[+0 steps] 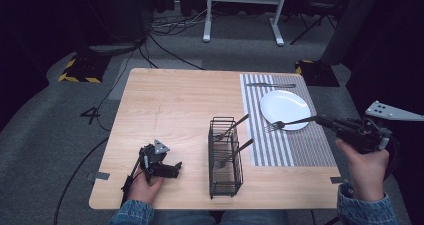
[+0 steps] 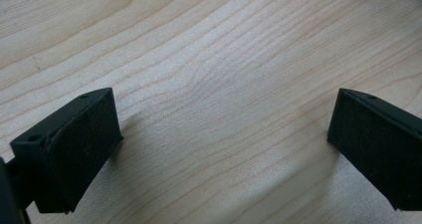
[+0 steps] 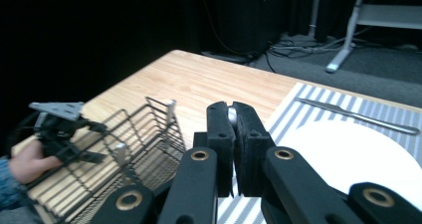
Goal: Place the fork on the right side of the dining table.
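**Fork held over plate edge**

Right gripper [image 1: 320, 119] clamped on a fork [image 1: 290, 122] by its handle, pads pressed tight around the metal, seen close in the right gripper view [image 3: 233, 134]. Fork level, tines over the near-left edge of the white plate [image 1: 286, 107] on the striped mat [image 1: 300, 152]. Knife [image 1: 270, 85] beyond the plate, at the mat's far end. Wire caddy [image 1: 225, 157] left of the mat, with more cutlery standing in it. Left gripper [image 1: 172, 169] low at the table [image 1: 170, 100], near corner, jaws spread wide over bare wood [image 2: 219, 114], gripping nothing.
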